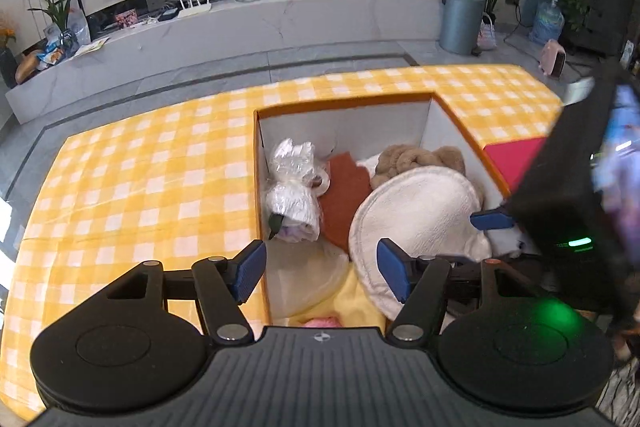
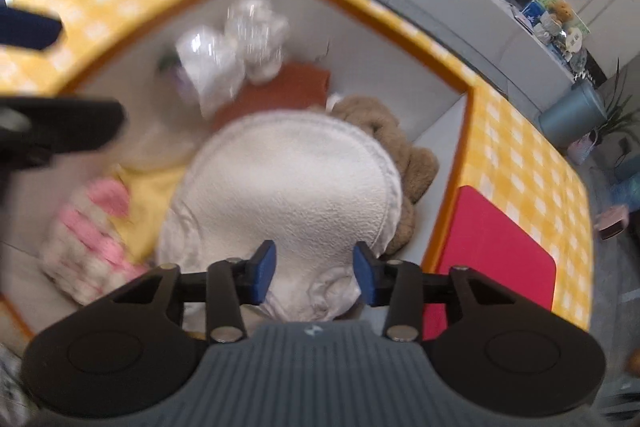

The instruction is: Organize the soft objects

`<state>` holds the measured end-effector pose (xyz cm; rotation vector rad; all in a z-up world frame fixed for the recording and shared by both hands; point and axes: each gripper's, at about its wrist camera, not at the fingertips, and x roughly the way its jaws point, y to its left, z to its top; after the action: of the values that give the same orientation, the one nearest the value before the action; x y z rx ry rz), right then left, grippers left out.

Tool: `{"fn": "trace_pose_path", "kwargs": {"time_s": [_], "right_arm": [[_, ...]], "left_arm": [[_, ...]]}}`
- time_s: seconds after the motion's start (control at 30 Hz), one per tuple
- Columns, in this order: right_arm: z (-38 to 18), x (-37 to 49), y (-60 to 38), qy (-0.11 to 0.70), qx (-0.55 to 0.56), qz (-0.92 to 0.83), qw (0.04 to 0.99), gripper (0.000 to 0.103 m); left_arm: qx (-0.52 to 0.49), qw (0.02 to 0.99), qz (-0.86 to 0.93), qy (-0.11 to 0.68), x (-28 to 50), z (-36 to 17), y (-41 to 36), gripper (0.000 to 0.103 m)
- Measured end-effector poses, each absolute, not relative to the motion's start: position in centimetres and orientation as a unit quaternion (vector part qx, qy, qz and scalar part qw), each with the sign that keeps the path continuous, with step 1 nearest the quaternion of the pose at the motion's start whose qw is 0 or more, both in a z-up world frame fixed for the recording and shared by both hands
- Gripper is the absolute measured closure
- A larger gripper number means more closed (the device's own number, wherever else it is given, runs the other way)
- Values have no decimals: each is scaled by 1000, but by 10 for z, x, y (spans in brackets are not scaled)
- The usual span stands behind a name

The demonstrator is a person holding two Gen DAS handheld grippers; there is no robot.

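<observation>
An orange-rimmed white box [image 1: 344, 99] sits on the yellow checked table. Inside lie a round white fluffy cushion [image 1: 416, 219], a brown plush toy [image 1: 416, 157], a rust-orange cloth [image 1: 346, 195], a plastic-wrapped white bundle [image 1: 294, 187] and a yellow cloth [image 1: 352, 301]. My left gripper [image 1: 322, 269] is open over the box's near left corner, empty. My right gripper [image 2: 316, 273] is open just above the cushion's [image 2: 292, 183] near edge; its fingertip [image 1: 492, 219] shows in the left view. A pink and white knit item [image 2: 92, 231] lies at the box's left.
A red flat pad [image 2: 492, 259] lies on the checked cloth [image 2: 532, 163] right of the box. Beyond the table are a grey floor, a low TV console [image 1: 240, 27] and a grey bin [image 1: 460, 19]. The right view is motion-blurred.
</observation>
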<state>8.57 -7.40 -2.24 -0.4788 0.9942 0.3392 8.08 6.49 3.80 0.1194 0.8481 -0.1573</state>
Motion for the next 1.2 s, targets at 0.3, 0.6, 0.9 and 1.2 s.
{"fn": "trace_pose_path", "kwargs": {"time_s": [0.3, 0.6, 0.9, 1.2], "right_arm": [[34, 50, -114, 362, -115, 117, 918, 31], [40, 30, -131, 297, -102, 86, 946, 10], [24, 29, -165, 277, -48, 75, 957, 8], [2, 24, -186, 229, -6, 80, 970, 6]], "left_arm": [[10, 939, -98, 330, 62, 65, 47, 21], [25, 976, -88, 198, 27, 84, 18, 11], [-7, 992, -34, 121, 30, 73, 5, 9], [-13, 990, -7, 139, 36, 51, 1, 9]]}}
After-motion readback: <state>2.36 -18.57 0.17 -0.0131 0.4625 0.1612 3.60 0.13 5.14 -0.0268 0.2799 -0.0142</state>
